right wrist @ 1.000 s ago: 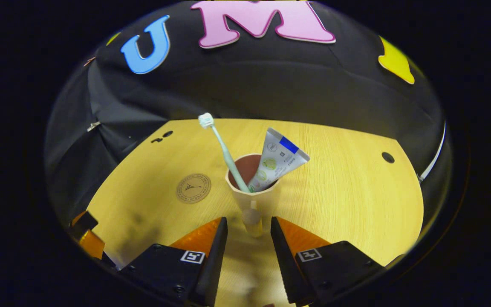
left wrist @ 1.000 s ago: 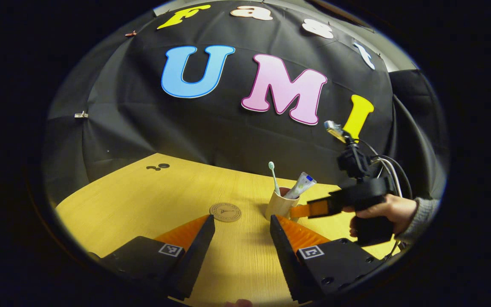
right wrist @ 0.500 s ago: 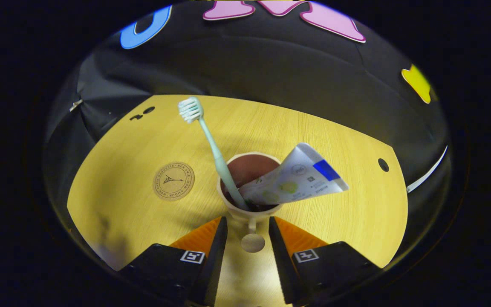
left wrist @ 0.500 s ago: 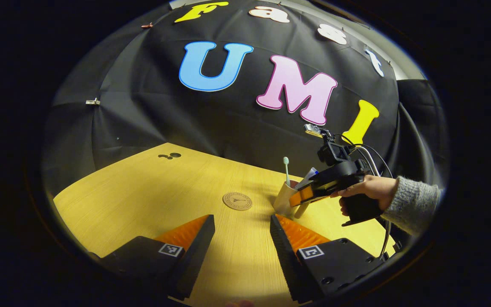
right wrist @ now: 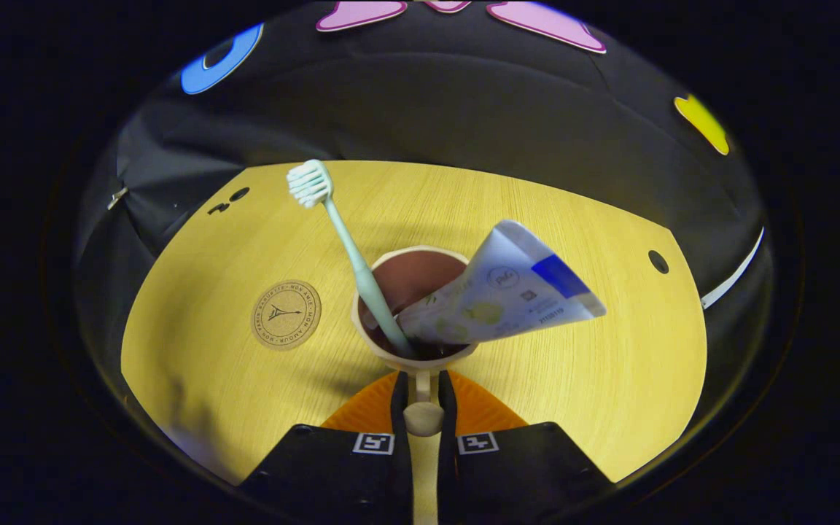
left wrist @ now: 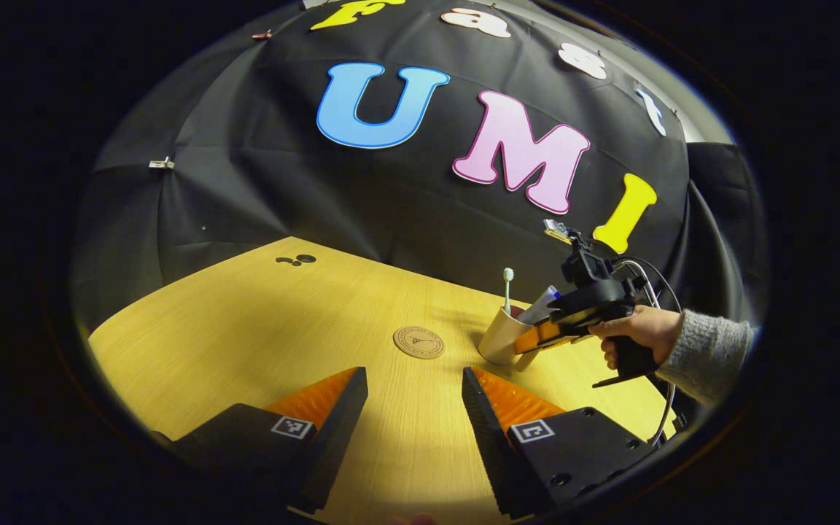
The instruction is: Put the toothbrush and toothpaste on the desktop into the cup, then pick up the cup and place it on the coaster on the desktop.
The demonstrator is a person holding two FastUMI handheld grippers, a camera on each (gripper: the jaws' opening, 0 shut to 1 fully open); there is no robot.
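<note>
Between your left hand-held gripper (left wrist: 414,405) fingers the worktop (left wrist: 259,328) lies bare ahead. Coaster (left wrist: 418,342) sits at 12 o'clock, flat, with open worktop on all sides of it. At 1 o'clock the cup (left wrist: 502,340) stands just beside the coaster, not touching it. Toothbrush (left wrist: 507,288) and toothpaste (left wrist: 540,305) stick up above its rim, so overhead access there is blocked. The right hand-held gripper (left wrist: 529,343) and the hand (left wrist: 635,332) holding it block the 2 o'clock side. From 9 to 11 o'clock the worktop is open to the far edge. In the right gripper view, the coaster (right wrist: 286,315) is at 10 o'clock with bare worktop (right wrist: 580,364) between it and the cup (right wrist: 414,348).
</note>
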